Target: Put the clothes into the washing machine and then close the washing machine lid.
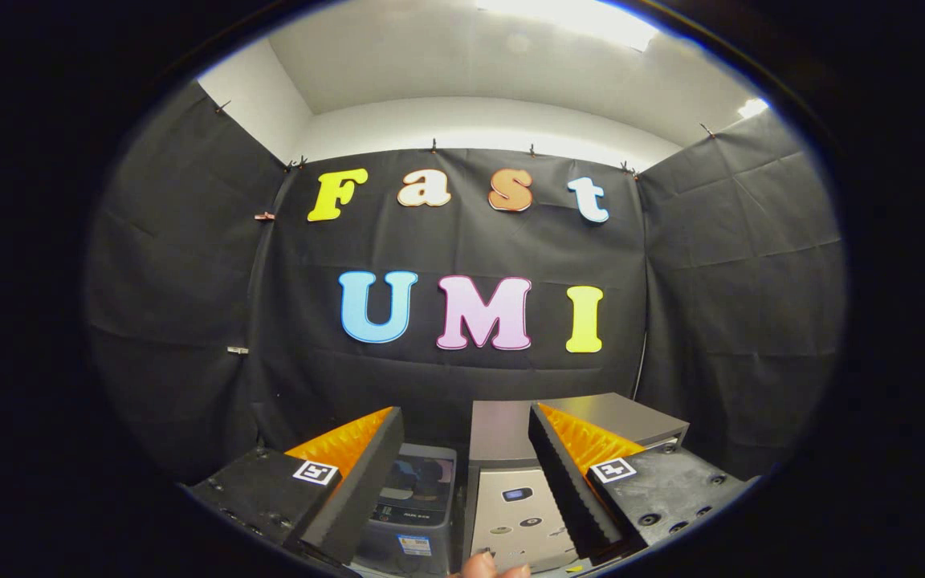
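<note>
My gripper (464,413) is open, its fingers spread wide and holding nothing. Low between the fingers, just past the left one, stands a small grey washing machine (413,514) with a sticker on its front. Pink and blue cloth (422,475) shows at its dark top. I cannot tell whether the lid is up or down. The gripper hangs above and in front of the machine, apart from it.
A silver-grey box appliance (511,502) with a button panel stands right beside the washing machine, its flat grey top (599,413) reaching behind the right finger. A person's fingertips (495,568) show below it. Black cloth walls (462,377) close in on three sides.
</note>
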Tool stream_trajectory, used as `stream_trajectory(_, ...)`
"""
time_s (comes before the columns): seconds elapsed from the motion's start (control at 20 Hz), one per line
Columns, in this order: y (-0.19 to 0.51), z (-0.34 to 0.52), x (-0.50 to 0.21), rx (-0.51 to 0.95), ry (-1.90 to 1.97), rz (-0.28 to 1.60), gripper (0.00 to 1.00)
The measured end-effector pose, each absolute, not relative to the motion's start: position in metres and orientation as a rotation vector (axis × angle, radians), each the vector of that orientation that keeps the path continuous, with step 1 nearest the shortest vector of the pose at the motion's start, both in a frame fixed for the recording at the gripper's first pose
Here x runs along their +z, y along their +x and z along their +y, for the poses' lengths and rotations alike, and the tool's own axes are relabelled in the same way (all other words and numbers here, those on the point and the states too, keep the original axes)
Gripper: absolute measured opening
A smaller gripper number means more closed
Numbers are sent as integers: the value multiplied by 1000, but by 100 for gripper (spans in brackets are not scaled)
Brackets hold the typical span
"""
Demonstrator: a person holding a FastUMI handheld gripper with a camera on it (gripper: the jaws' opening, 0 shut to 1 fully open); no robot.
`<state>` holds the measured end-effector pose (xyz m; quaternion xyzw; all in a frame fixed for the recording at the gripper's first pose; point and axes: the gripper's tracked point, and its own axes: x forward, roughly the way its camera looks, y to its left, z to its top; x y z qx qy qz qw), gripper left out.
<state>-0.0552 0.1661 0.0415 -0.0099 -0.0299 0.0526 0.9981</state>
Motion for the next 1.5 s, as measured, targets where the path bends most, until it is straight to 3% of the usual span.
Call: stream_trajectory(1.5,-50,159,33,57,-8,-34,98)
